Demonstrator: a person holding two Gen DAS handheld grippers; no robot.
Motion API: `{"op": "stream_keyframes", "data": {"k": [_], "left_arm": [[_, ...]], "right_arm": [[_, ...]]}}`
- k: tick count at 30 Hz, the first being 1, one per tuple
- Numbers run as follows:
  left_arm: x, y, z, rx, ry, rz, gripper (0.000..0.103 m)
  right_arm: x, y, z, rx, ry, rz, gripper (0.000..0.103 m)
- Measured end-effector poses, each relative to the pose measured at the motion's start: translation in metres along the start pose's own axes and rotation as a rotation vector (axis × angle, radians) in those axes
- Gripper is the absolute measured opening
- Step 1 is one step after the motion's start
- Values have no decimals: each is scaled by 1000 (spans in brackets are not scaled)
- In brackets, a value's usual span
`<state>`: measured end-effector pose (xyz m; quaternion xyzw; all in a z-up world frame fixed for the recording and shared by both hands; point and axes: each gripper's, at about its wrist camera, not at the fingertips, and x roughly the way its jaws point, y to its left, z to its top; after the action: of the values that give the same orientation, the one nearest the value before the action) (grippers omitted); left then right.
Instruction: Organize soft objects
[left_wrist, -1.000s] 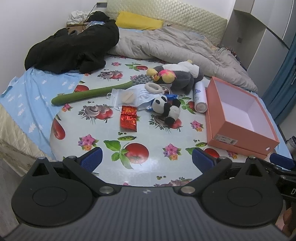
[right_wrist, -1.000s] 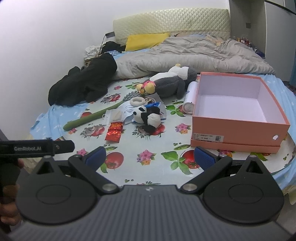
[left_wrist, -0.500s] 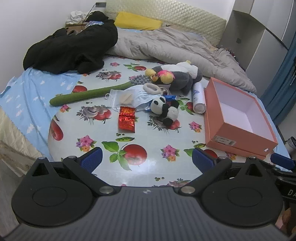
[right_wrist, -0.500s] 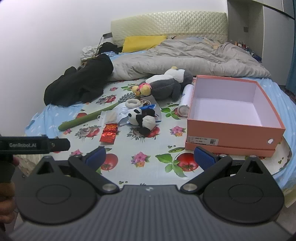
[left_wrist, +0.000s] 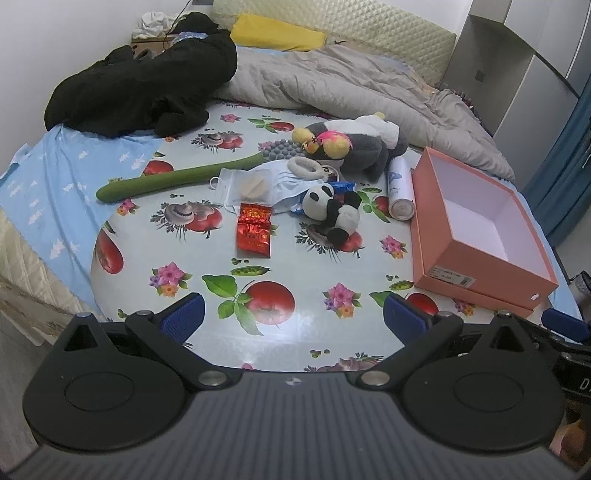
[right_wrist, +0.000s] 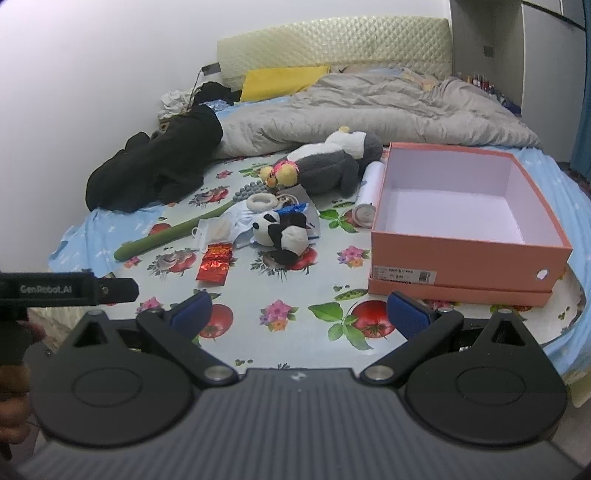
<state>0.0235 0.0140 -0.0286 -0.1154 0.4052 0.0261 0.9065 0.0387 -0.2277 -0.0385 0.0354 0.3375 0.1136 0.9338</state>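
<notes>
Both tools gape wide, empty: left tool (left_wrist: 293, 317), right tool (right_wrist: 299, 312). Left of the box (left_wrist: 476, 254) on the bed lie a packet (left_wrist: 254, 230), then the panda (left_wrist: 334, 214); a grey plush (left_wrist: 364, 147) lies behind the panda.

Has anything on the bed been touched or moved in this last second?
No. Only the view shifted a little. Both tools, left and right, are open and empty. The panda toy, red packet and pink box lie where they were.
</notes>
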Motion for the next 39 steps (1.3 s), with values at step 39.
{"op": "stream_keyframes", "data": {"k": [39], "left_arm": [[111,26,56,-19,114,5,103]], "right_arm": [[96,14,25,-79,95,-9,73]]}}
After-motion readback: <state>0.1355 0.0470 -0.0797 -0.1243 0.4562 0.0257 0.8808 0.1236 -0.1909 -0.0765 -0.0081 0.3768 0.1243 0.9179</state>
